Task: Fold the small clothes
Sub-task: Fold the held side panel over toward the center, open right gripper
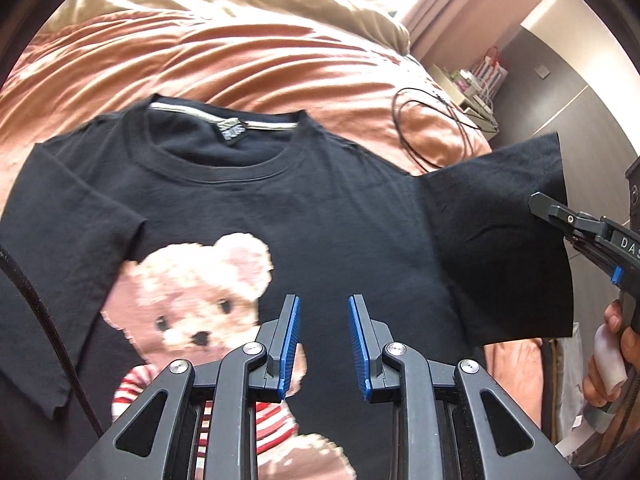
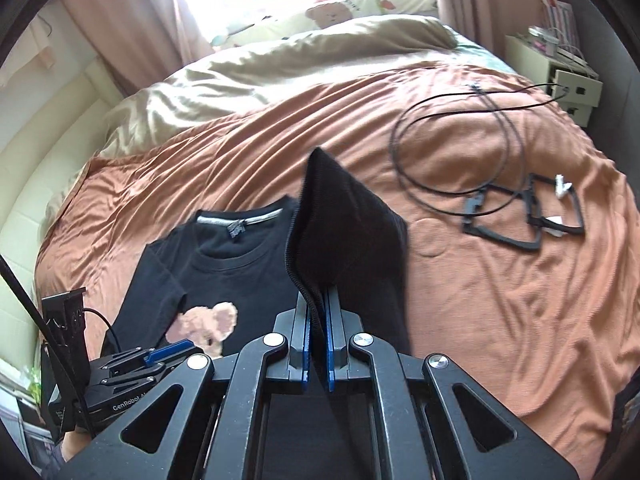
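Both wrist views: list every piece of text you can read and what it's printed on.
"DAS", cut off by the frame edge: on the right gripper.
"GenRobot A", then hidden: on the left gripper.
Neck label of the black T-shirt: too blurred to read.

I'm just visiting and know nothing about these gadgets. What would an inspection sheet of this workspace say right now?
Surface: bed with rumpled orange cover.
Job's things: black T-shirt with teddy-bear print, lying front up; one sleeve lifted off the bed.
Clutter: black frame pieces on the cover.
Grippers: right gripper shut on the sleeve; left gripper open, nothing between its pads, above the print.
Cables: looped black cable on the cover.
Surroundings: beige duvet, pink curtains, small bedside unit; a hand on the right gripper's handle.
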`<state>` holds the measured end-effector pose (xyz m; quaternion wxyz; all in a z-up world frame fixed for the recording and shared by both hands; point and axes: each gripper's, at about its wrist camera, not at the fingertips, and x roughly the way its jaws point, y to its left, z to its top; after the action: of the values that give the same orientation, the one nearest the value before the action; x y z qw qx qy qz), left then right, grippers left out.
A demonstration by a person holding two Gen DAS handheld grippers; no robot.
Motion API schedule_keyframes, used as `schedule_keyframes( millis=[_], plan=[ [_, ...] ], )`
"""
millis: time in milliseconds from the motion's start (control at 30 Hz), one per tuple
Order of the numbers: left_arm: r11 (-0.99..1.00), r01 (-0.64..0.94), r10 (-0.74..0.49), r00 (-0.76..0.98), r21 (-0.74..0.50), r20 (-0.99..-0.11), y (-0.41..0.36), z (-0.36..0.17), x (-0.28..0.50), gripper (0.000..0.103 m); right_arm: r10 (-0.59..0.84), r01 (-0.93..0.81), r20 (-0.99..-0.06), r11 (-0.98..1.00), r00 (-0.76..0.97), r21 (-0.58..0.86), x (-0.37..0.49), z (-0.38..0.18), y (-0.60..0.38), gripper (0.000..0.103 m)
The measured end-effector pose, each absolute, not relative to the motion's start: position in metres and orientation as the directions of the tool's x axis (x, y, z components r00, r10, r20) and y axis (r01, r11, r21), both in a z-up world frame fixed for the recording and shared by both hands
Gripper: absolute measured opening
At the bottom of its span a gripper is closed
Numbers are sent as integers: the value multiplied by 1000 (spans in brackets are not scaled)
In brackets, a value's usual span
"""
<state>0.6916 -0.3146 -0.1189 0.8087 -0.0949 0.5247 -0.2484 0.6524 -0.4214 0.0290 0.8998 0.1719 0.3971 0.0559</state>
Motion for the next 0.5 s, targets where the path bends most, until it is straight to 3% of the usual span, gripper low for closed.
schedule_keyframes(
  millis=[167,300,500],
  plan=[
    [870,279,-486,333,-408,-808,-294,-123,693,27,319,-33,-728,925,607,379,671,12,-397,5],
    [878,265,-471,337,-398,-815,-286,-127,698,27,322,-32,-717,922,618,386,678,9,-407,38],
    [882,266,-462,333,-389,-822,-289,-132,705,27,278,28,-727,926,628,378,673,-7,-435,39]
  ],
)
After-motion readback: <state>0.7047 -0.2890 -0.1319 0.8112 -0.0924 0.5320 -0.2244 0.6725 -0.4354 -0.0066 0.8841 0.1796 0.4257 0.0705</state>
